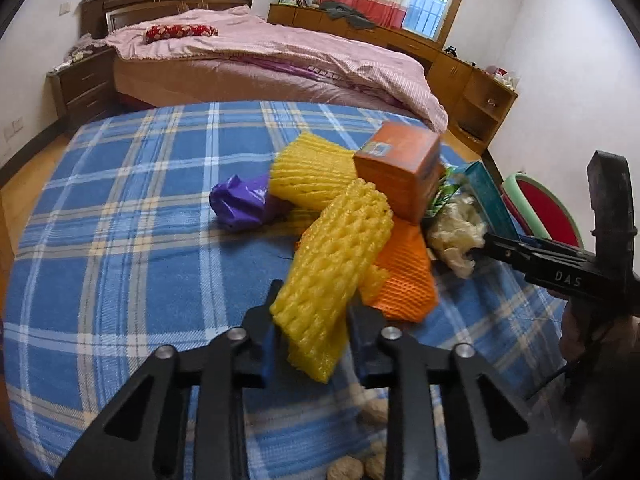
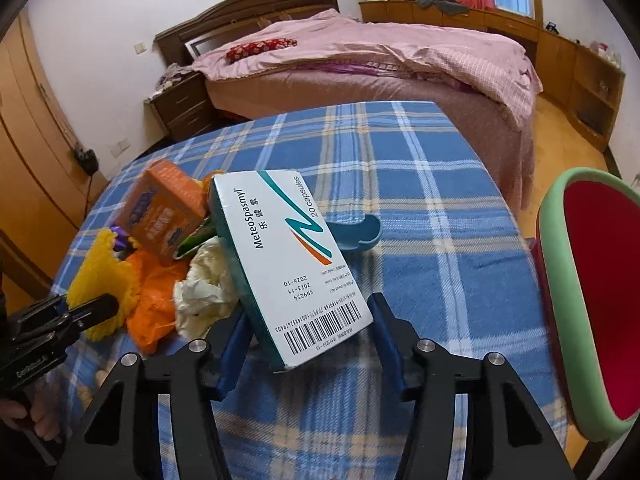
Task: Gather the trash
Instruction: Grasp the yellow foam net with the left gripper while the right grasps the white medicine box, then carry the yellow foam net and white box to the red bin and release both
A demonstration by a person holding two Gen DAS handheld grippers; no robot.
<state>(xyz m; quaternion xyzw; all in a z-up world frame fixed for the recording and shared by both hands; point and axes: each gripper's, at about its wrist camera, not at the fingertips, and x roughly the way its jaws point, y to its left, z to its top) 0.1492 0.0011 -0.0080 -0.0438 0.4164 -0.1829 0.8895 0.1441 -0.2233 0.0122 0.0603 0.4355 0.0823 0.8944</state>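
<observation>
My left gripper [image 1: 312,316] is shut on a yellow foam fruit net [image 1: 336,256], lifted a little above the blue plaid tablecloth [image 1: 120,208]. My right gripper [image 2: 308,324] is shut on a white and teal medicine box [image 2: 288,264], held tilted; the gripper also shows in the left wrist view [image 1: 490,242]. The trash pile holds an orange box [image 1: 400,168], a second yellow net [image 1: 312,172], an orange net [image 1: 404,280], a purple bag [image 1: 244,204], crumpled white paper [image 1: 456,232] and a green wrapper [image 1: 444,192].
A red bin with a green rim [image 2: 592,300] stands just off the table's right edge. A teal dish [image 2: 356,236] lies behind the medicine box. Walnuts [image 1: 352,468] lie at the table's near edge. A bed [image 1: 260,56] and cabinets stand behind.
</observation>
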